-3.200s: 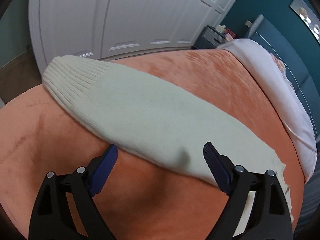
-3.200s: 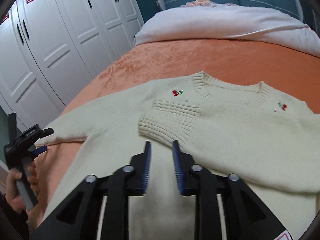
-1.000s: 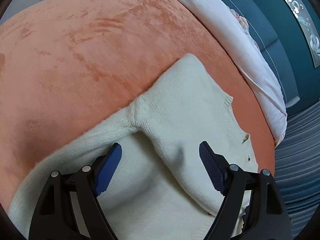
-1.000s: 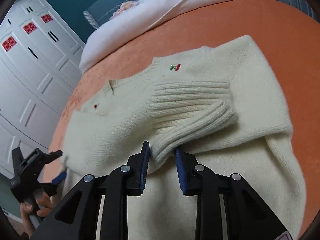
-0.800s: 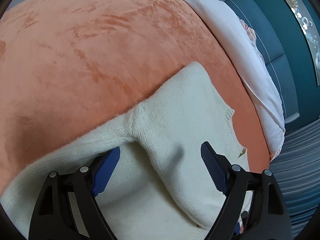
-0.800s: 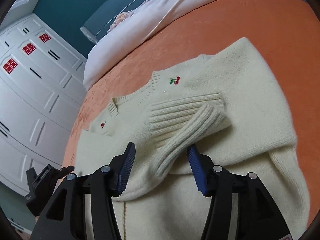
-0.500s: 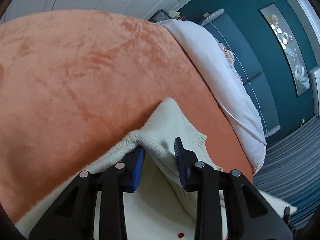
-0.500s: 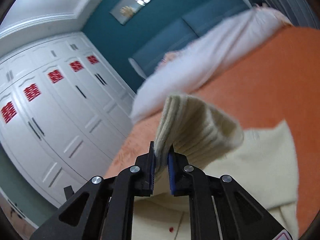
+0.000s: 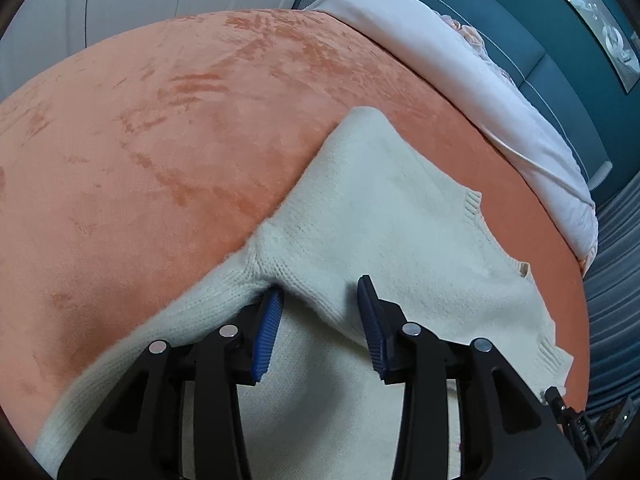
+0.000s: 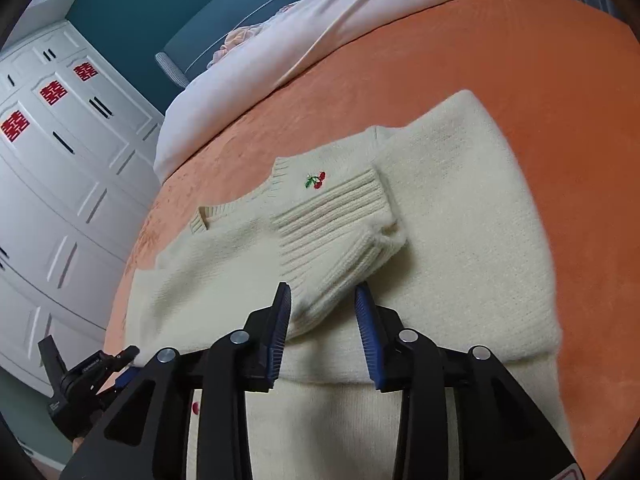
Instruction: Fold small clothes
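A cream knit sweater with red cherry embroidery lies on the orange bed cover. Both sleeves are folded in over the body. My right gripper is open, its jaws either side of the ribbed cuff that lies on the chest. My left gripper is open, its jaws straddling a raised fold of the sweater near the armpit. The left gripper also shows at the lower left of the right wrist view.
The orange bed cover spreads wide to the left and beyond the sweater. A white duvet lies at the head of the bed against a teal headboard. White wardrobe doors stand beside the bed.
Half a second ago both grippers were shut on the sweater and lifted; now both have opened, and the sleeve cuff and the fold lie down on the sweater.
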